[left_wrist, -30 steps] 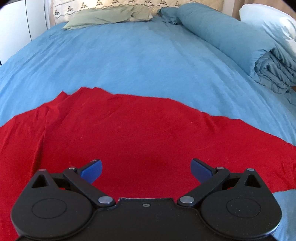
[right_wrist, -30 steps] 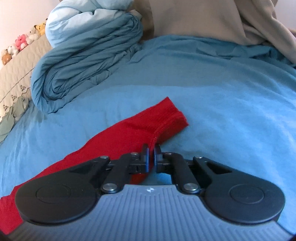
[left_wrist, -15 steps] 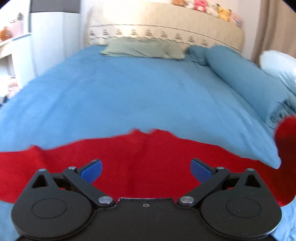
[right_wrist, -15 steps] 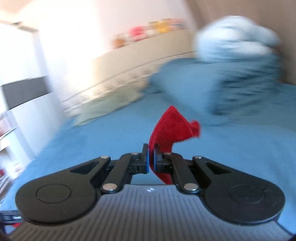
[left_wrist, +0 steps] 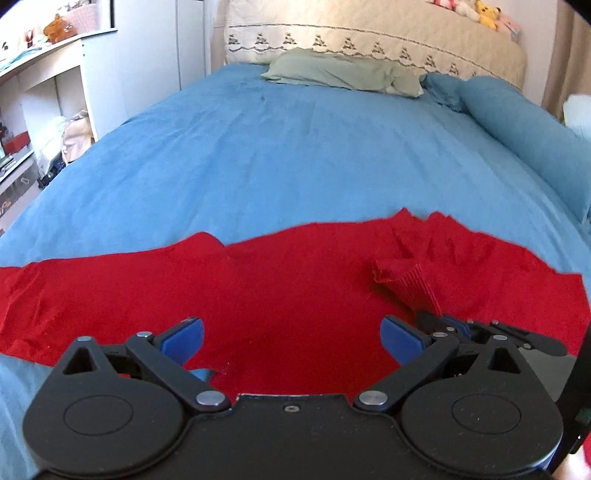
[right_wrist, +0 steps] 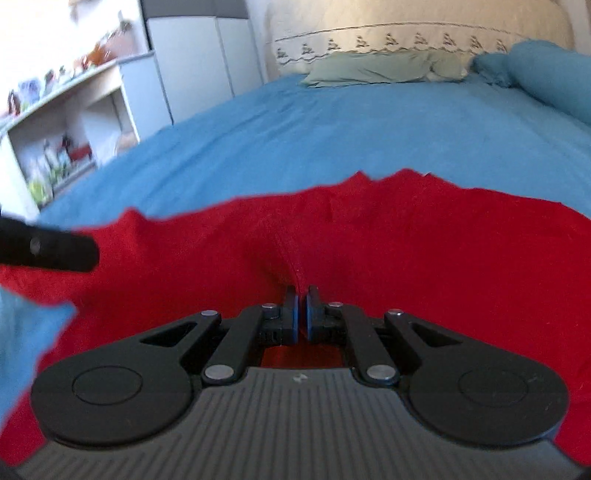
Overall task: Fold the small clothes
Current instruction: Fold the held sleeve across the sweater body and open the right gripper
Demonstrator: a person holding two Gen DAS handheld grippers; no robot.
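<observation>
A red garment (left_wrist: 288, 288) lies spread across the blue bedsheet (left_wrist: 295, 155). My left gripper (left_wrist: 291, 338) is open and empty, low over the garment's near middle. My right gripper (right_wrist: 301, 314) is shut on a ribbed edge of the red garment (right_wrist: 332, 236). In the left wrist view the right gripper (left_wrist: 454, 326) sits just right of my left fingers, with the pinched fold (left_wrist: 410, 277) lying over the garment's right part. A black part of the left gripper (right_wrist: 48, 247) shows at the left of the right wrist view.
A green pillow (left_wrist: 340, 72) and quilted headboard (left_wrist: 369, 33) are at the far end. A rolled blue duvet (left_wrist: 532, 136) runs along the right side. White shelves (left_wrist: 48, 96) with clutter stand left of the bed.
My right gripper has lifted the garment's right end and carried it left over the garment, down beside my left gripper. The left gripper has stayed open and tilted up.
</observation>
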